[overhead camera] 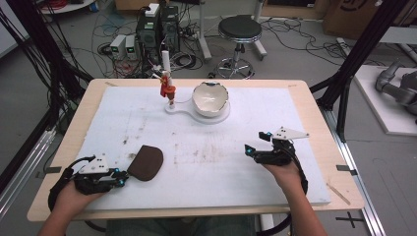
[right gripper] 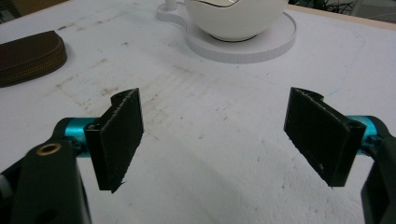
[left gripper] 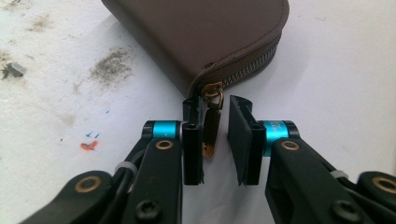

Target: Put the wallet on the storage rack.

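The left gripper [left gripper: 215, 140] lay low, its jaws nearly together with a narrow gap between the pads. The right gripper [right gripper: 215, 135] hovered level, jaws spread wide, nothing between its pads [right gripper: 119, 135].

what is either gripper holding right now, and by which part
Nothing is gripped yet. The left gripper has the brown zipped pouch's brass zipper pull between its jaws, not clamped. The right gripper is open.

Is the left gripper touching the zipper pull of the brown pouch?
Touching. In the left gripper view, the pull lies against the left finger, with a gap to the right one.
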`<action>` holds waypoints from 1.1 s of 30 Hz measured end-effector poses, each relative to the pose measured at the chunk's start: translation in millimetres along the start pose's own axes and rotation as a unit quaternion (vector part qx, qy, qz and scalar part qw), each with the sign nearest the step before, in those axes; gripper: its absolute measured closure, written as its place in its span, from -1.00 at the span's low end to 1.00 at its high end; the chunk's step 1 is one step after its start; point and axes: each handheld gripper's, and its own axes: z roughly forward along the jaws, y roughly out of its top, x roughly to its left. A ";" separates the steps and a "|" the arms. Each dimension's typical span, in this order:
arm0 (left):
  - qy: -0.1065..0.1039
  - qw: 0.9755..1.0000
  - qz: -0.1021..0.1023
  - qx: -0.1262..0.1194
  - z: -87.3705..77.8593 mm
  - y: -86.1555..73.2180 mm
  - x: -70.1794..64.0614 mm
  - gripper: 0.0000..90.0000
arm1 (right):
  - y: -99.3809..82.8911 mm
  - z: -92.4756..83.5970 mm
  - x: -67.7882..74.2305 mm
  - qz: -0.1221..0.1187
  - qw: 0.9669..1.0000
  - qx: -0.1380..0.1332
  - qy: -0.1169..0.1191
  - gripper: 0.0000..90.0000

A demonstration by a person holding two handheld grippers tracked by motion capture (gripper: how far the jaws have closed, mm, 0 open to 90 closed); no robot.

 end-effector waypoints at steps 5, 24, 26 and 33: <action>0.005 1.000 0.004 0.003 0.1 0.4 1.3 0.87 | 0.0 0.6 0.6 -0.001 1.000 0.001 0.001 -0.55; -0.033 0.996 -0.002 -0.082 -12.7 16.4 1.0 0.96 | 0.5 0.2 1.3 -0.005 1.000 -0.003 0.003 -0.55; -0.041 0.994 -0.005 -0.102 -13.9 20.0 0.0 0.96 | 0.6 -0.1 1.4 -0.004 1.000 -0.003 0.002 -0.55; -0.077 0.985 -0.024 -0.152 -15.1 28.0 1.4 0.96 | 0.8 -1.7 2.6 -0.006 1.000 -0.008 0.005 -0.55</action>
